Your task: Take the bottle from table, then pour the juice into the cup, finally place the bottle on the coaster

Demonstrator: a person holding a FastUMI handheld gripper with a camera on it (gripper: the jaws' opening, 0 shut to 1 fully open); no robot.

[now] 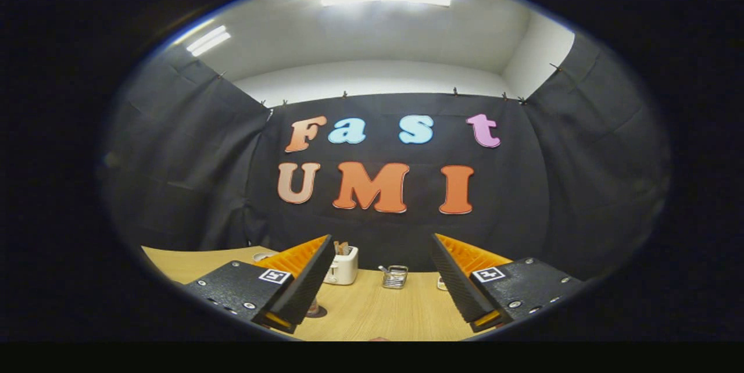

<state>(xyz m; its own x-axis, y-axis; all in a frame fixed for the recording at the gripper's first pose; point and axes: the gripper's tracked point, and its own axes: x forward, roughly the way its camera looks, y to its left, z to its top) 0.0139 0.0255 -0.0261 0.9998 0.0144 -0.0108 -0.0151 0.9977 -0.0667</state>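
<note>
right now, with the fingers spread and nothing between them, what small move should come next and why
Probably tip the gripper down toward the table. Its fingers stand open with nothing between them, and the view looks level across the far end: a white toaster and a small wire basket sit beyond the fingers. I can't pick out the bottle yet, so the near tabletop needs to come into sight first.

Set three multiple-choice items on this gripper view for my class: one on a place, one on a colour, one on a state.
1. Where is the wire basket?
A. beyond the tongs' fingers, on the table
B. clamped between the fingers
C. on top of the toaster

2. What colour is the toaster?
A. red
B. white
C. green

3. How are the tongs?
A. shut on a bottle
B. shut on nothing
C. open

Key: 1 A, it stands far back on the wooden table; 2 B, its body is white; 3 C, a wide gap shows bare table.
</note>
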